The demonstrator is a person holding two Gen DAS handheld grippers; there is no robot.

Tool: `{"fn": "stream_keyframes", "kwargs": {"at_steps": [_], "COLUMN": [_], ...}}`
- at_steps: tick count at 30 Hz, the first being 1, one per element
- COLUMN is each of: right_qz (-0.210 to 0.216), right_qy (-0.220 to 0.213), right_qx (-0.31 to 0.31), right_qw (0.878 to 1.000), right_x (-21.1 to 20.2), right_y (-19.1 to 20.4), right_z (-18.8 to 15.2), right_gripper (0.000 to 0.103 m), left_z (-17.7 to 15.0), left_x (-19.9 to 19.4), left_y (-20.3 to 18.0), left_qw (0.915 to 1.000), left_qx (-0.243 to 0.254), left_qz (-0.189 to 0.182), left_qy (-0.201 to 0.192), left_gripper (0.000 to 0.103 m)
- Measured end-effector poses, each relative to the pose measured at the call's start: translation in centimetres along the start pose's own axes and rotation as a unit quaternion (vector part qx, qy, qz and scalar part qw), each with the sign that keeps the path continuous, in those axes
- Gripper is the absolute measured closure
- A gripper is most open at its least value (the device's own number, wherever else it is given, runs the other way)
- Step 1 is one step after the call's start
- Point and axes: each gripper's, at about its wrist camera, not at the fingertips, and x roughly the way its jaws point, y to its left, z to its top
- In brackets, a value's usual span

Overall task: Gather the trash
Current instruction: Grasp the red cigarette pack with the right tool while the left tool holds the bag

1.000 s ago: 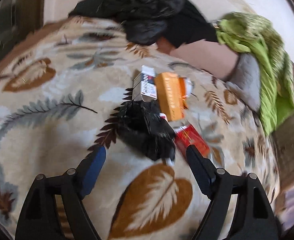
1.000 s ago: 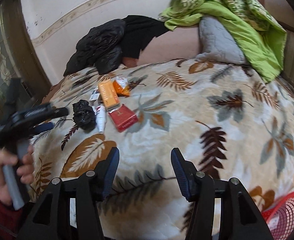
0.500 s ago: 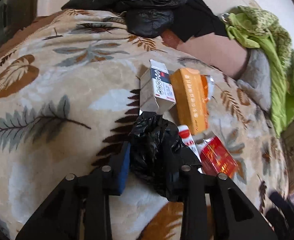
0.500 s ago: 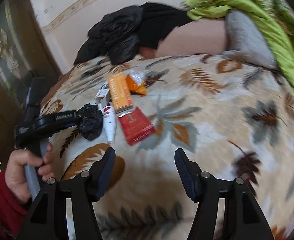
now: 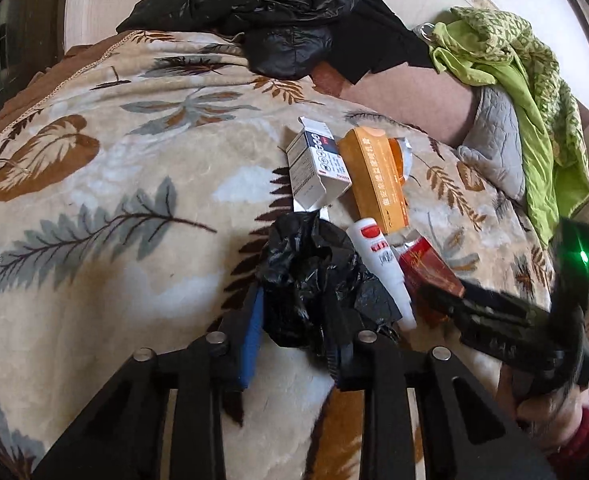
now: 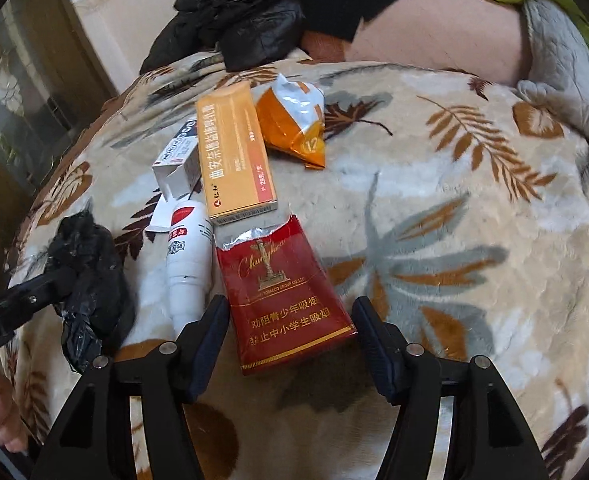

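**Left hand-held gripper pinches the black bag; right one straddles the red packet**

A small heap of trash lies on a bed covered by a leaf-patterned blanket (image 5: 94,208). In the left wrist view the left hand-held gripper (image 5: 294,320) sits at lower centre, its jaws drawn in on a crumpled black plastic bag (image 5: 310,276) — the blue pad presses the bag's left flank and the other finger is buried in its folds. The jaws have just been closing, and the bag fills the space between them.

To the right of the bag lies a white tube (image 5: 378,256) with red print, and beyond it, toward the right edge, a red cigarette packet (image 5: 426,268). Above these, at frame centre, a white and grey carton (image 5: 314,168) with an open flap lies beside a long orange box (image 5: 374,176).

In the right wrist view the right hand-held gripper (image 6: 290,332) stands spread at the bottom of the frame, one finger on each side of the red cigarette packet (image 6: 286,292). The packet's torn top points up the frame. The left finger lies against or just beside its edge; the right finger stands apart from it. Its jaws have just been opening.

Higher in that view an orange and silver snack wrapper (image 6: 294,120) lies just right of the orange box (image 6: 234,152). A black jacket (image 6: 246,12) is heaped at the top, and a green cloth (image 5: 526,92) drapes over a grey pillow (image 5: 494,140) at upper right of the left view. A hand (image 5: 542,404) with a red sleeve grips the right tool's handle at lower right.
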Motion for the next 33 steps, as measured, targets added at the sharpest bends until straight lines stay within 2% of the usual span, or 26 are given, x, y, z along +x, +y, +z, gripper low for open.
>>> {"fn": "stream_keyframes", "kwargs": {"at_steps": [1,3,5,8,10,11,14,18,22,28,33], "right_qz": [0.008,0.009,0.013,0.009,0.004,0.005,0.006,-0.013,-0.030,-0.034,-0.066], "right_qy": [0.000,-0.004,-0.007,-0.016,-0.024,-0.027,-0.034,-0.056,-0.079,-0.095,-0.117], "right_qx": [0.006,0.013,0.022,0.036,0.048,0.054,0.065,0.052,0.038,0.056,0.035], "right_qw": [1.000,1.000,1.000,0.999,0.999,0.998,0.997,0.997,0.996,0.993,0.990], "right_x": [-0.1,-0.6,-1.3,-2.4,-3.3,-3.7,-4.7,-6.7,-8.9,-10.8,-12.1], "right_y": [0.0,0.1,0.2,0.2,0.1,0.1,0.2,1.2,2.1,2.4,4.0], "right_z": [-0.3,-0.9,-1.5,-2.6,-3.3,-3.7,-4.8,-6.3,-7.8,-9.4,-10.4], "right_gripper": [0.039,0.041,0.042,0.042,0.042,0.042,0.042,0.042,0.042,0.042,0.042], "left_z": [0.2,0.8,1.2,1.2,0.9,0.7,0.2,-0.8,-2.8,-7.5,-10.5], "left_x": [0.3,1.2,2.0,3.4,4.1,4.3,3.6,1.8,-1.1,-5.6,-8.7], "left_y": [0.0,-0.3,-0.6,-1.4,-1.6,-1.8,-2.9,-3.5,-4.1,-4.3,-4.6], "left_qw": [1.0000,0.9999,0.9999,0.9998,0.9999,1.0000,0.9994,0.9991,0.9974,0.9951,0.9910], "left_qx": [-0.004,-0.011,-0.013,-0.015,-0.011,-0.006,0.029,0.038,0.063,0.085,0.101], "left_qz": [0.003,0.007,0.001,-0.003,0.002,-0.006,0.006,-0.002,0.004,0.024,0.055], "left_qy": [-0.003,0.000,0.005,0.010,0.006,0.004,-0.016,-0.021,-0.035,-0.046,-0.069], "left_gripper": [0.070,0.056,0.054,0.043,0.049,0.064,0.070,0.071,0.071,0.071,0.071]}}
